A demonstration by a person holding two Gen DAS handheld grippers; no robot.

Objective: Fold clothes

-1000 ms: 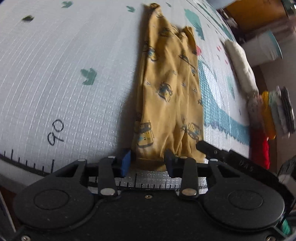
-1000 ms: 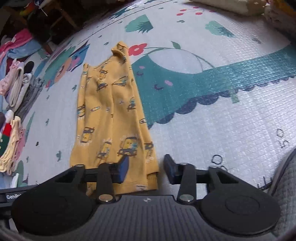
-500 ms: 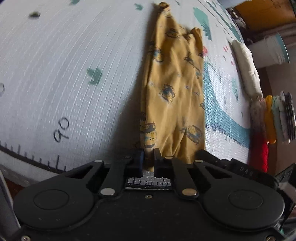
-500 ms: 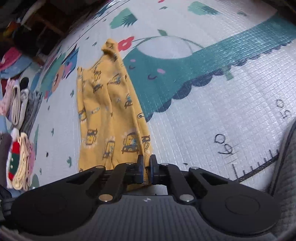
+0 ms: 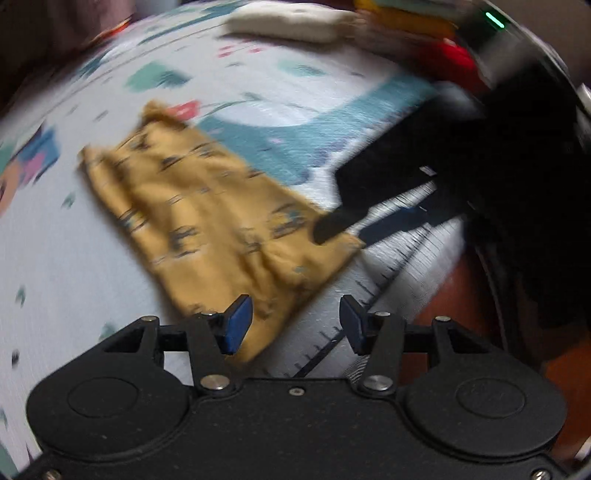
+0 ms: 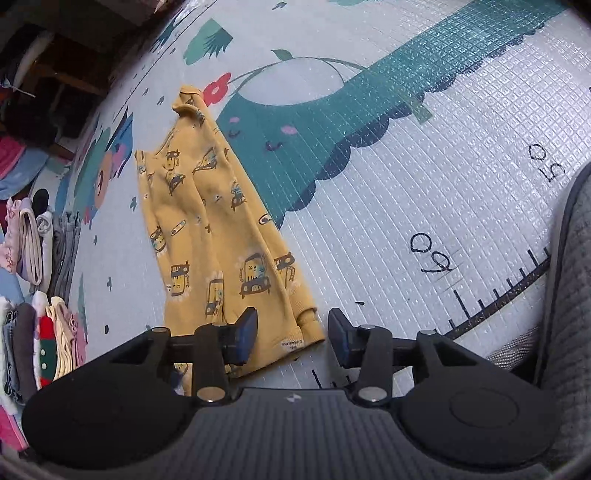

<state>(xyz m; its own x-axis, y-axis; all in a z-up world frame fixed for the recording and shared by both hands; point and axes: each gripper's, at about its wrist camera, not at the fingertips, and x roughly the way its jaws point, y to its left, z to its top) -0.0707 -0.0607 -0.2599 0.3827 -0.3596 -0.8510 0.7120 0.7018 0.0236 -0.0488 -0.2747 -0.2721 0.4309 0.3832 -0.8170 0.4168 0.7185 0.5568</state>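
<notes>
A yellow garment (image 6: 214, 229) printed with little cars lies folded into a long strip on the play mat (image 6: 406, 184). In the right wrist view my right gripper (image 6: 291, 334) hovers over the near hem. Its jaws are opening; the hem corner lies between them and the pads do not press on it. The left wrist view is motion-blurred. There the garment (image 5: 207, 214) runs diagonally, and my left gripper (image 5: 295, 325) sits over its near corner with jaws opening and nothing pinched. The right gripper (image 5: 347, 232) shows as a black shape at the garment's right corner.
Stacks of folded clothes (image 6: 33, 295) line the mat's left side. A cream folded item (image 5: 288, 22) and red and yellow fabrics (image 5: 454, 55) lie at the mat's far edge. A grey padded surface (image 6: 565, 295) rises at the right. A printed ruler (image 6: 498, 291) marks the near edge.
Both grippers went from half open to shut at the near hem, then opened again. The left wrist view has rolled and pulled back, so the garment now runs diagonally.
</notes>
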